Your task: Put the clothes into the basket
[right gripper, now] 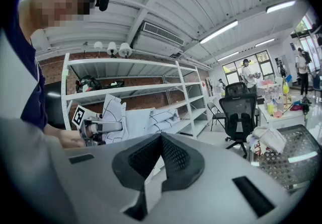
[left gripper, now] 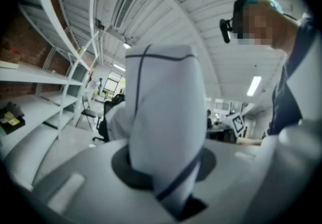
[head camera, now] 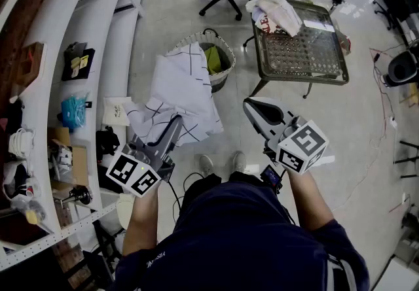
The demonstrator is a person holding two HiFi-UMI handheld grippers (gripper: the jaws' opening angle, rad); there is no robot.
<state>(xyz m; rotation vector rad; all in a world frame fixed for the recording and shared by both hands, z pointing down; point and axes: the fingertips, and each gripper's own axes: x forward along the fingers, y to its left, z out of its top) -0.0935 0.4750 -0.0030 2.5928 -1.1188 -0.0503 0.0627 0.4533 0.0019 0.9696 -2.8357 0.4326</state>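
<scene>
Left gripper clamped on white cloth garment with thin dark grid lines, held up in the air on the near side of round wicker basket on the floor. Likely to drape over the rim or miss altogether if released short. Right gripper closed, empty.

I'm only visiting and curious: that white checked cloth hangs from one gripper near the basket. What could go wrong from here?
1. Only the left gripper pinches the white cloth, on a bunched fold. It might slip out and land on the floor.
2. The cloth hangs spread wide, so part of it may catch on the basket rim and trail outside instead of dropping in.
</scene>
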